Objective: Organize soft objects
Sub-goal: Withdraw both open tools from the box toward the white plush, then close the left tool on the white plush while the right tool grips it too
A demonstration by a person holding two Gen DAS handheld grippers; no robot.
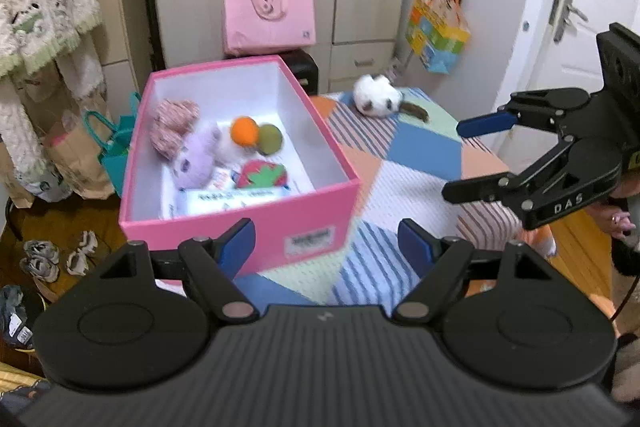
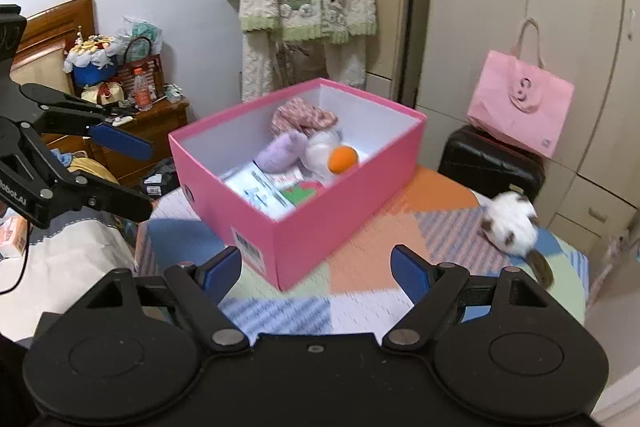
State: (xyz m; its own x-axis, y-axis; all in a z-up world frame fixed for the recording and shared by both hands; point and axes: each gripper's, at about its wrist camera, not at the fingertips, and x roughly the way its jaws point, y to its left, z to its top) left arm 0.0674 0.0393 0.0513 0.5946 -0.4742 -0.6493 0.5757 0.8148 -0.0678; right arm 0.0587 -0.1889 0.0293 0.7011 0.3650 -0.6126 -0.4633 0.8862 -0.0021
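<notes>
Both claws, left claw point(image 1: 327, 241) and right claw point(image 2: 317, 269), empty, spread wide, pink box point(image 1: 256, 227) just ahead, plush cat point(image 2: 510, 225) apart.

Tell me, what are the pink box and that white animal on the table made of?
The pink box looks like stiff cardboard: flat matte walls, sharp edges, white inside, a paper label on one end. The white animal looks like fuzzy plush fabric with brown patches, its outline soft and rounded. Blur hides finer detail.
</notes>
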